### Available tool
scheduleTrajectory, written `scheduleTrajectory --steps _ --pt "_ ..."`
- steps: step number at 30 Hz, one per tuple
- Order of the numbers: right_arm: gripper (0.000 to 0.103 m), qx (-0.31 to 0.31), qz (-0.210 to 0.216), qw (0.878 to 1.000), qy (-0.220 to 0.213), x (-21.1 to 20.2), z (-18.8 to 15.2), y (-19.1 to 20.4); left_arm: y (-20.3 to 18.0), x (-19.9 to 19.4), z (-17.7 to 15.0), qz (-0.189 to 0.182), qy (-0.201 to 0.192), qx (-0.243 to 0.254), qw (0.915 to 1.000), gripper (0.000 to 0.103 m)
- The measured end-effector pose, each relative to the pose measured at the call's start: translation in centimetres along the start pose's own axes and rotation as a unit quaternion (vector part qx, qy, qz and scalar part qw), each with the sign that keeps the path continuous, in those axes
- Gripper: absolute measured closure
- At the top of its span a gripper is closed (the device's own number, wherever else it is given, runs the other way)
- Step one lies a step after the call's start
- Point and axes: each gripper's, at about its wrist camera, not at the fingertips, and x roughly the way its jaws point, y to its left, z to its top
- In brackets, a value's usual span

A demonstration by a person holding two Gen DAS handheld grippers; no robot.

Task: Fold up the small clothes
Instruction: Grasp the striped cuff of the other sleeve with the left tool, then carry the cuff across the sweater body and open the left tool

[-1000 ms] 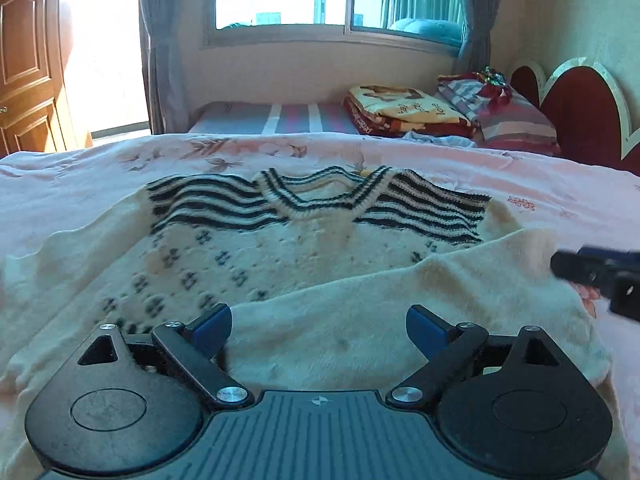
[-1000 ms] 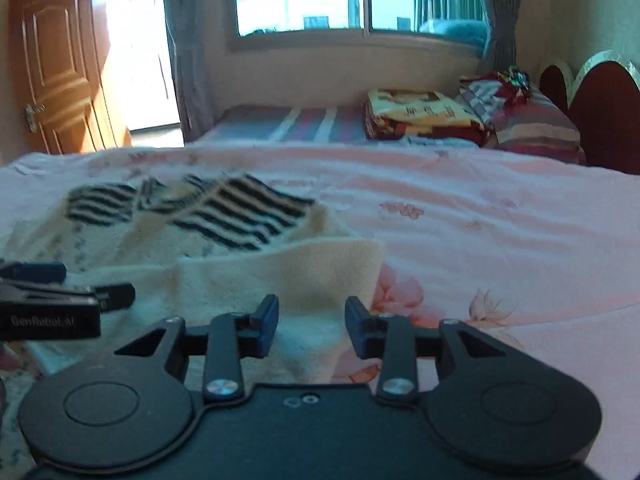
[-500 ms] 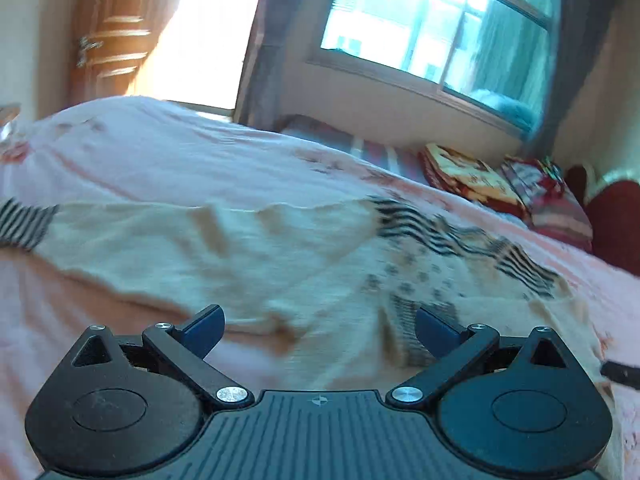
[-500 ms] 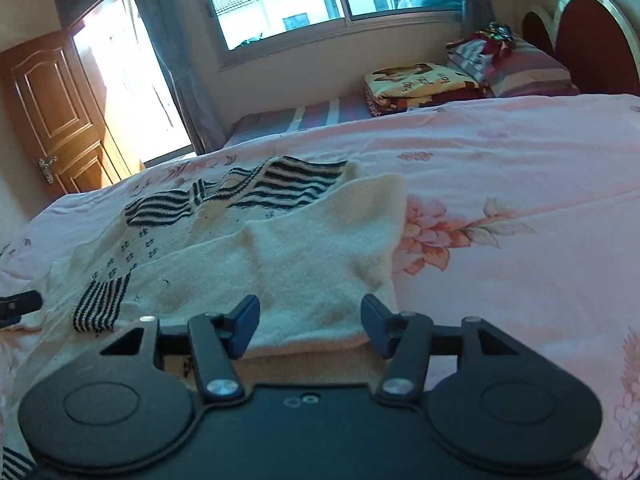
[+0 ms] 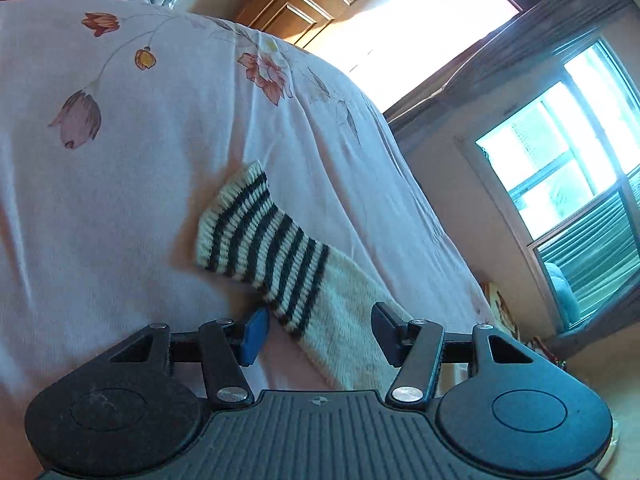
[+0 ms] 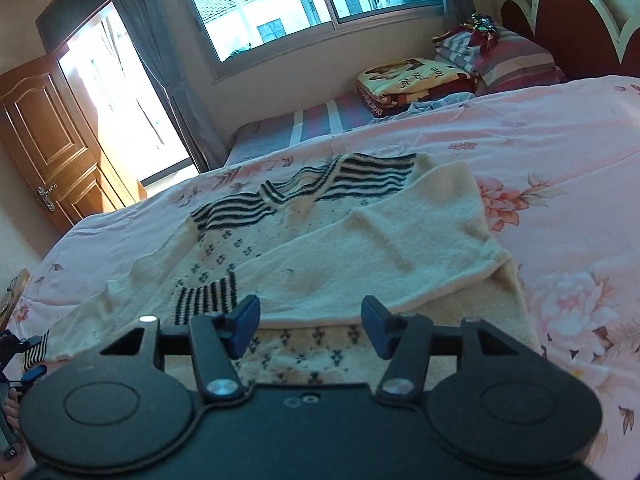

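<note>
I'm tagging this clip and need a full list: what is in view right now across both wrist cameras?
sweater: one, cream with black stripes, spread on the bed, one sleeve folded across it
sleeve cuff: one, striped, flat on the sheet
bedsheet: one, pink floral
folded blankets: one stack, by the window
pillows: striped, at the headboard
door: one, brown wood
left gripper: jaws apart around the sleeve, just closing
right gripper: open, above the sweater

A cream sweater (image 6: 360,240) lies flat on the pink flowery bed. It has black stripes at the neck and small dark shapes on the front. One sleeve (image 6: 384,256) is folded across the front; the other sleeve (image 5: 304,276) stretches out sideways, ending in a striped cuff.
</note>
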Motion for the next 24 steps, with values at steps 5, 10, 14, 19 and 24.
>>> scheduleTrajectory --steps 5,10,14,19,24 --pt "0.048 -0.001 -0.023 1.0 -0.01 -1.6 0.2 0.3 0.7 2.0 1.7 0.029 0.015 0.027 0.9991 0.097" --pt "0.048 0.009 -0.043 0.999 -0.018 -2.7 -0.1 -0.9 -3.6 0.5 0.9 -0.01 -0.007 0.125 0.9921 0.098" --pt "0.048 0.029 -0.048 0.998 -0.019 -2.8 -0.6 -1.7 -10.6 0.0 -2.7 -0.083 0.016 0.214 0.9732 0.098" --pt "0.048 0.038 -0.049 0.998 -0.023 -3.0 -1.1 -2.4 -20.6 0.7 -11.8 -0.145 0.088 0.321 0.9316 0.098" --pt "0.048 0.042 -0.066 0.996 -0.037 -3.7 -0.2 -4.3 -27.1 1.9 -20.1 -0.162 0.139 0.39 0.8958 0.098"
